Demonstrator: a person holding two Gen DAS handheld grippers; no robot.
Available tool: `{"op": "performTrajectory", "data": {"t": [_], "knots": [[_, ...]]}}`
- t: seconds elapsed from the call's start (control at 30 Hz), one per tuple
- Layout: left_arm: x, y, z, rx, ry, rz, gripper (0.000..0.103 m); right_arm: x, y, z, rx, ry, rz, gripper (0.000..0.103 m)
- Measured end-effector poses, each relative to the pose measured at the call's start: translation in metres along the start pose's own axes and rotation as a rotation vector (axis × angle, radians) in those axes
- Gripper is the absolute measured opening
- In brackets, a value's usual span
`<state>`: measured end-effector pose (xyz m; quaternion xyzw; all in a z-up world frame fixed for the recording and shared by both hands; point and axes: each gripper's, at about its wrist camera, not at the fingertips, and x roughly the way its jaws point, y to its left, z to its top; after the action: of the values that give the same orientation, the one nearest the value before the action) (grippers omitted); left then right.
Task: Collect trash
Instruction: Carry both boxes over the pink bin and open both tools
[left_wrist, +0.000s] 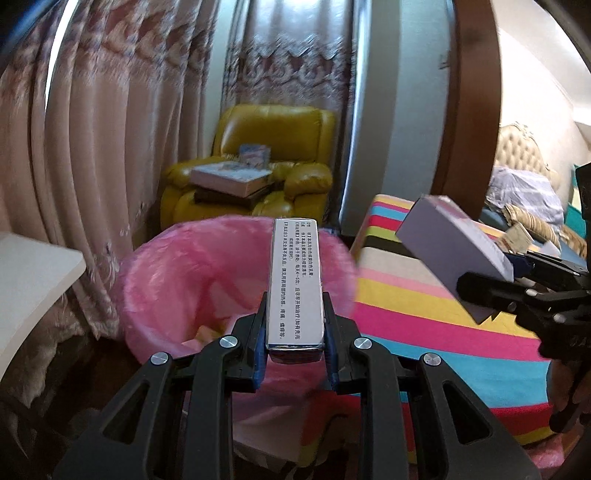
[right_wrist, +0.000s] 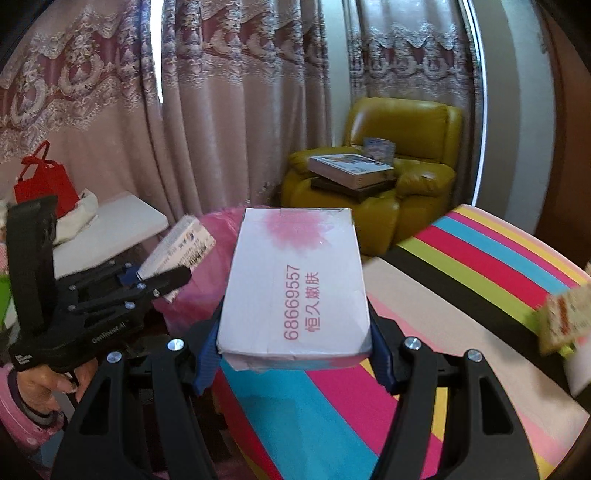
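My left hand-held gripper (left_wrist: 295, 332) is pinching a slim silver box (left_wrist: 295, 280) over the pink-lined bin (left_wrist: 177, 280), my right hand-held gripper (right_wrist: 293, 354) is clamping a white carton (right_wrist: 295, 284); releasing comes next, I judge.

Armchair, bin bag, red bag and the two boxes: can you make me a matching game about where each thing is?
Things:
1. narrow silver box
2. wide white box
3. stack of books
4. red bag

Places:
A. on the yellow armchair
B. in the right gripper
C. on the white table by the curtain
D. in the left gripper, above the pink bin bag

Pairs: 1-D, 2-B, 3-A, 4-C
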<state>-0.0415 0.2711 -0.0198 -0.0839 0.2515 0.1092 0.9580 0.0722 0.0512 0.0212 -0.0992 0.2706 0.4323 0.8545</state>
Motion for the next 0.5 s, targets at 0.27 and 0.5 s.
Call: {"op": "performTrajectory", "data": {"t": [0.27,0.5], "knots": [[0.029,0.056,0.025,-0.098,0.028,0.01,0.023,0.05,0.013,0.05,0.008,0.001,0.086,0.065],[0.048,0.072,0.027,-0.127,0.034,0.07,0.026,0.093,0.021,0.076,0.057,-0.005,0.206,0.073]]}}
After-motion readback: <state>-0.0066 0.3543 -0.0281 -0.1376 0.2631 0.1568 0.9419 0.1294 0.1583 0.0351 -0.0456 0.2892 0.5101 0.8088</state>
